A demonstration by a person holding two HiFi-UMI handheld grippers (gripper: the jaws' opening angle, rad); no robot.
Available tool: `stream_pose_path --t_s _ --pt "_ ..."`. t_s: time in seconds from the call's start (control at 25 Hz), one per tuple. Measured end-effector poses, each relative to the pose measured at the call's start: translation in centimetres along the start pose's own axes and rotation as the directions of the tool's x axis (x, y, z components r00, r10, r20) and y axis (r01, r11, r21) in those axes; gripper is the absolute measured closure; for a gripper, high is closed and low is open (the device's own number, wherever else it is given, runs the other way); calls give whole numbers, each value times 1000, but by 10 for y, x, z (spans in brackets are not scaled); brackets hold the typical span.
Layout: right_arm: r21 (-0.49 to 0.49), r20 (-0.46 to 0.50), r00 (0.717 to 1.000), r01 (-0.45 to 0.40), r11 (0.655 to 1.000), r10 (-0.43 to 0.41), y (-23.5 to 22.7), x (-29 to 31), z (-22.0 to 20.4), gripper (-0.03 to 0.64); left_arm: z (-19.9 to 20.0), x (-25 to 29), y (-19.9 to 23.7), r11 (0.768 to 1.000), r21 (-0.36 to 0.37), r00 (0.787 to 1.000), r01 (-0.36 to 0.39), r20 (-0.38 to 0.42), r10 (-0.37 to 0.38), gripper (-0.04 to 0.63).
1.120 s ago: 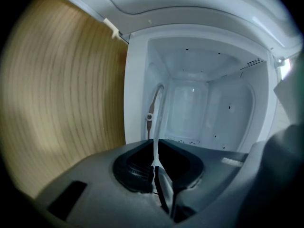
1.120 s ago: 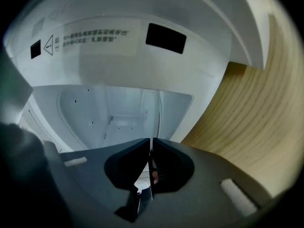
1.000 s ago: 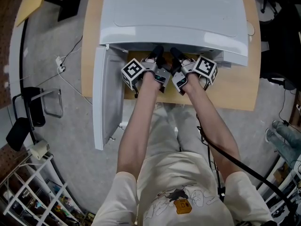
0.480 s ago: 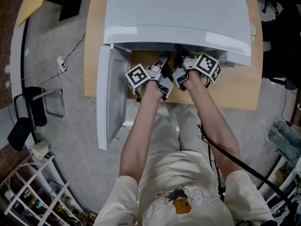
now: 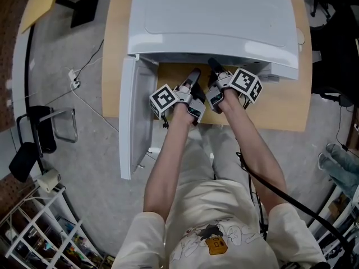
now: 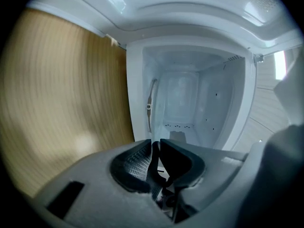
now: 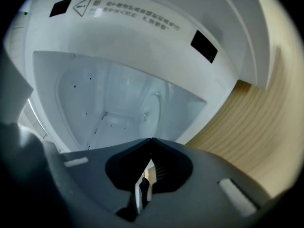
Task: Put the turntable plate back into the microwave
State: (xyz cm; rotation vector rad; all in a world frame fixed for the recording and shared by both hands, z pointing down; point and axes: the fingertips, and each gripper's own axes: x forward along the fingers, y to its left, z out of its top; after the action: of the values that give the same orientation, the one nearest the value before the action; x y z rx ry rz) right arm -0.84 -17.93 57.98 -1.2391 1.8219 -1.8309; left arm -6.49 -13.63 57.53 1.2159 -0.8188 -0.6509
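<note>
The white microwave (image 5: pixel 213 21) stands on a wooden table with its door (image 5: pixel 137 116) swung open to the left. The clear glass turntable plate (image 6: pixel 151 106) lies on the cavity floor, seen edge-on in the rolled left gripper view. It shows again as the plate (image 7: pixel 153 109) in the right gripper view. My left gripper (image 5: pixel 194 73) is just outside the opening. Its jaws stand a narrow gap apart with nothing between them, as the left gripper (image 6: pixel 156 144) shows. Beside it, my right gripper (image 5: pixel 212 63) reaches the opening's edge. The right gripper (image 7: pixel 151 140) is shut and empty.
The wooden table (image 5: pixel 283 108) shows a bare strip in front of the microwave and to its right. The open door overhangs the table's left front corner. A power strip and cable (image 5: pixel 72 77) lie on the grey floor at the left, near a chair base (image 5: pixel 39 128).
My left gripper has drawn back a little from the microwave opening toward the person. The right gripper has stayed at the opening.
</note>
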Motion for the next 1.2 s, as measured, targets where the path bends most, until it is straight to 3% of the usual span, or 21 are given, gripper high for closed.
stream_pose_path --t_s 0.24,0.4,0.6,0.72,0.8,0.88,1.08,1.2 --pt "-8 -3 1000 26 1000 -26 -3 12 -6 611 -13 -18 -8 990 141 999 -18 -48 25 537" --pt "-16 -4 1000 29 999 -29 -2 15 -4 611 -25 -26 -13 967 253 995 -22 -86 45 537" --pt "-15 -11 1000 14 1000 -14 5 10 -8 611 -30 -27 -19 951 307 993 -20 -102 54 538" --pt "-27 -20 1000 1 1000 -1 9 1 -11 611 -32 -28 -24 925 379 991 -32 -109 79 562" --pt "-53 -29 1000 -12 999 11 14 -8 -13 611 -33 -30 -26 894 445 988 -50 -106 108 583" --pt "-109 -41 999 -28 994 24 20 -19 -15 611 -34 -32 -31 849 525 986 -65 -97 136 597" --pt "-284 -84 996 -61 957 39 42 -56 -21 611 -45 -44 -52 681 727 979 -91 -60 195 597" --pt "-390 -94 995 -77 918 43 58 -82 -23 611 -56 -58 -67 598 795 975 -97 -46 219 597"
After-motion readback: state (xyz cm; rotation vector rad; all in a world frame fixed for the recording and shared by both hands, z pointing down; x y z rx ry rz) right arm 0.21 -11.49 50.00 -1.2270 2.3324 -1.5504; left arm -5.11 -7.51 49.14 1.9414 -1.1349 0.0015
